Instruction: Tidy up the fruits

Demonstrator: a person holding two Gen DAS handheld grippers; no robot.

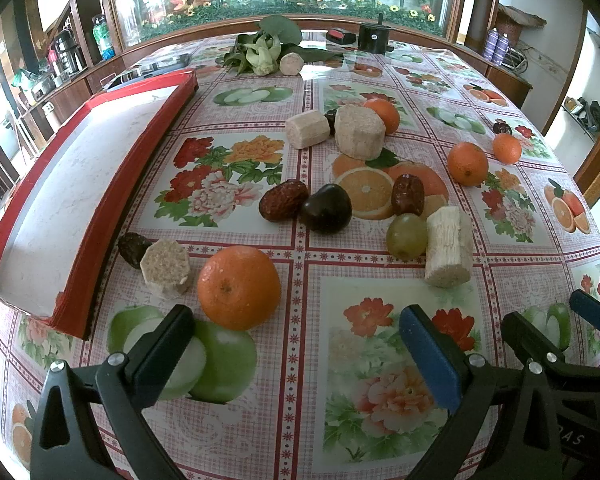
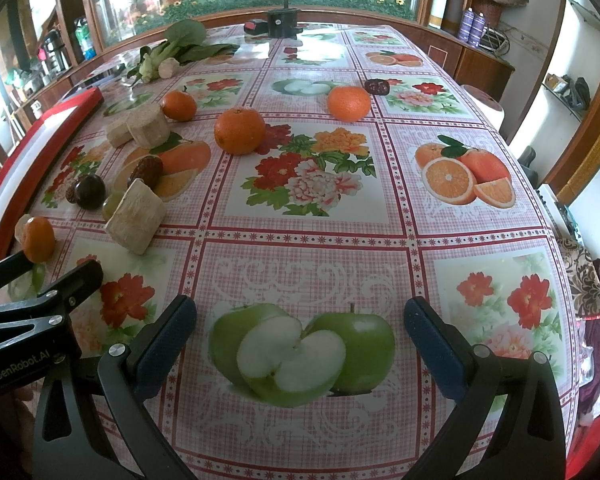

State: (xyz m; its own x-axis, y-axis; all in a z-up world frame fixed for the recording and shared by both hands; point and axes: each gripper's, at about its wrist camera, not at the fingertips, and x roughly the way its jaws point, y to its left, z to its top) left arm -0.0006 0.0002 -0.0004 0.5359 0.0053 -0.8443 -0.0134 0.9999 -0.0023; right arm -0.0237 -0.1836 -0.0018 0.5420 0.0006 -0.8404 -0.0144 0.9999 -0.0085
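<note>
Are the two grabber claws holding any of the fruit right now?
No. The left gripper and the right gripper are both open and empty, with only tablecloth between their fingers.

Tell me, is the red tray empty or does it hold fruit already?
Empty as far as shown: the red tray shows only bare white floor; the oranges, such as the nearest orange, lie on the tablecloth.

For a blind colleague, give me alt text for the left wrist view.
The open left tool hovers over a fruit-print tablecloth, an orange just ahead. Beyond lie dates, sugarcane pieces, a grape and more oranges; an empty red tray sits left.
</note>
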